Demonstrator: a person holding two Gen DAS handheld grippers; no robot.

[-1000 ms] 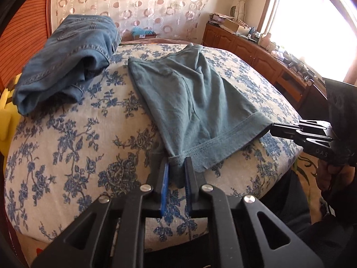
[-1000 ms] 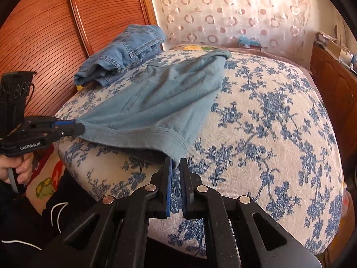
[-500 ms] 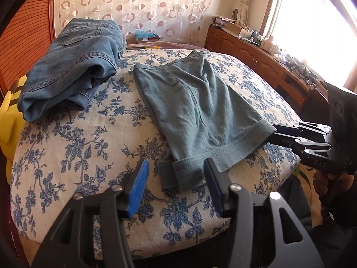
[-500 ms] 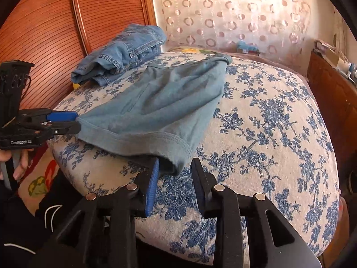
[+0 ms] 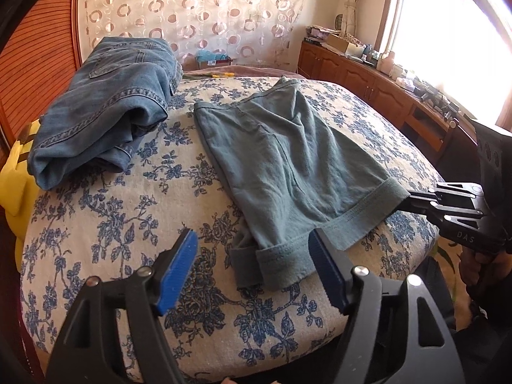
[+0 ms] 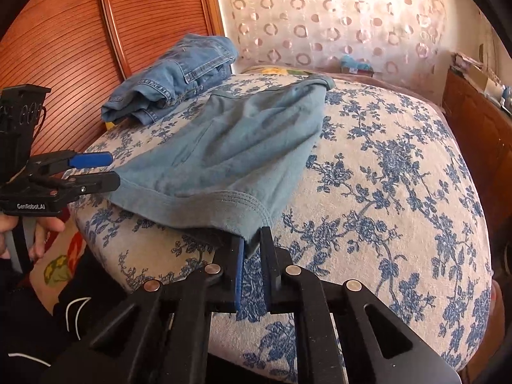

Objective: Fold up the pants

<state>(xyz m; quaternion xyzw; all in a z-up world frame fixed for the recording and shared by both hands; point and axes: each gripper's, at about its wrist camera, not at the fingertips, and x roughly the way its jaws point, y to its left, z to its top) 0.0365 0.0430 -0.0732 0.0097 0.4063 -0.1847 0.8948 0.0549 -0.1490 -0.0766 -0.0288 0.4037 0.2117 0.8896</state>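
A pair of grey-green shorts (image 5: 288, 166) is laid flat on the floral bedspread (image 5: 112, 211), waistband towards the far end and leg hems at the near edge; a pile of folded jeans (image 5: 105, 105) is set well apart from them, by the wooden headboard (image 6: 64, 38). The left gripper (image 5: 252, 272) is held with its jaws wide apart, having just been opened; one rolled leg hem is seen between the blue pads (image 5: 179, 272) but is not pressed by them. The right gripper (image 6: 252, 249) is clamped on the corner of the other leg hem (its jaws were parted briefly and have just been brought together again); the cloth is pinched at the fingertips, at the edge of the bed.
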